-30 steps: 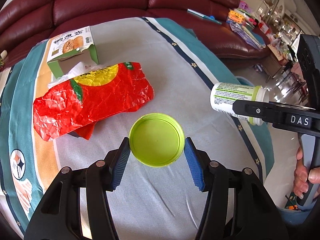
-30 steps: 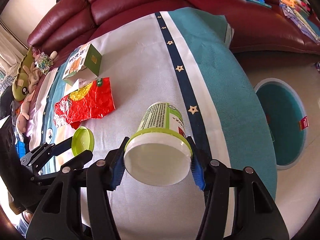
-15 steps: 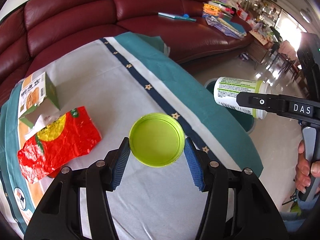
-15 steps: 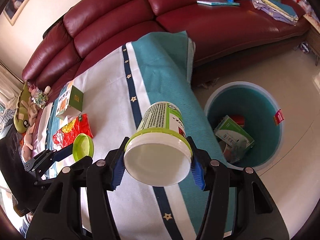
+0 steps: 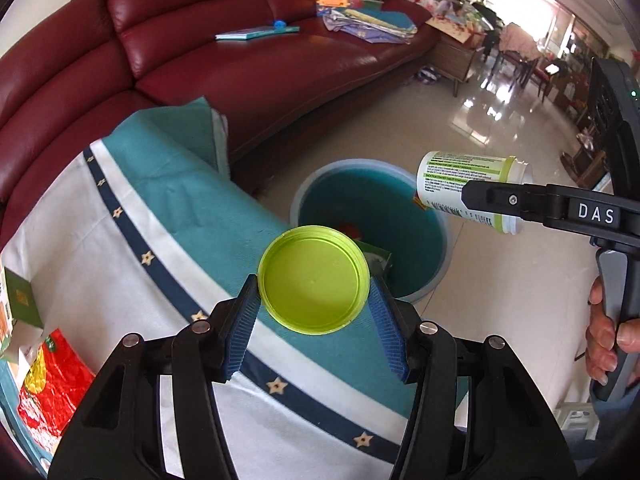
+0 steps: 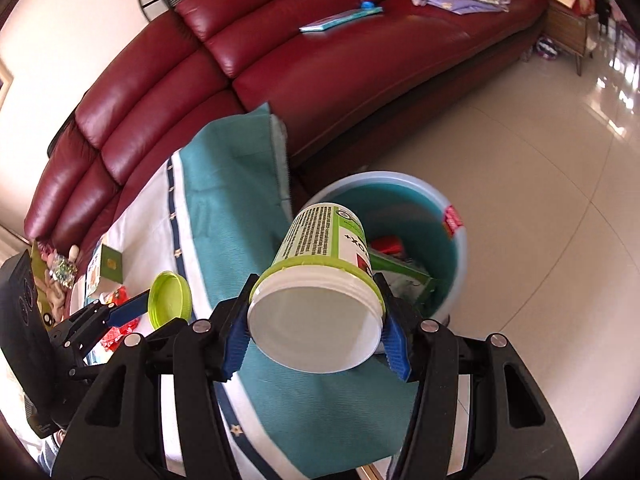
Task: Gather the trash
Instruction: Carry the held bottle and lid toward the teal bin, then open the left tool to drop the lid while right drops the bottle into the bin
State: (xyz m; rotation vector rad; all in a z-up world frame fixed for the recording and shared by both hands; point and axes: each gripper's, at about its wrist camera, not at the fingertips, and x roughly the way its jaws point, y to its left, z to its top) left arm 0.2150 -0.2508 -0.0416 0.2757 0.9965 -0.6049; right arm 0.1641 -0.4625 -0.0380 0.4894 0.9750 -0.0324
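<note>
My left gripper [image 5: 314,312] is shut on a lime green lid [image 5: 313,280], held above the table's edge, short of the teal trash bin [image 5: 434,276] on the floor. My right gripper [image 6: 316,330] is shut on a white tub with a green label [image 6: 324,264], open mouth toward the camera, held in the air beside the bin [image 6: 460,252]. The tub also shows in the left wrist view [image 5: 460,188], over the bin's right rim. The lid also shows in the right wrist view [image 6: 170,300]. The bin holds a green packet [image 6: 404,276] and red scraps.
A red crinkled wrapper [image 5: 48,376] and a green carton [image 6: 106,266] lie on the table with the teal and white cloth [image 5: 120,280]. A dark red sofa [image 5: 260,68] stands behind, with books and papers on it. Tiled floor [image 6: 540,200] surrounds the bin.
Both grippers have swung right from over the table toward the bin, each keeping its hold. The bin has come into full view and the wrapper and carton have slid to the left edge.
</note>
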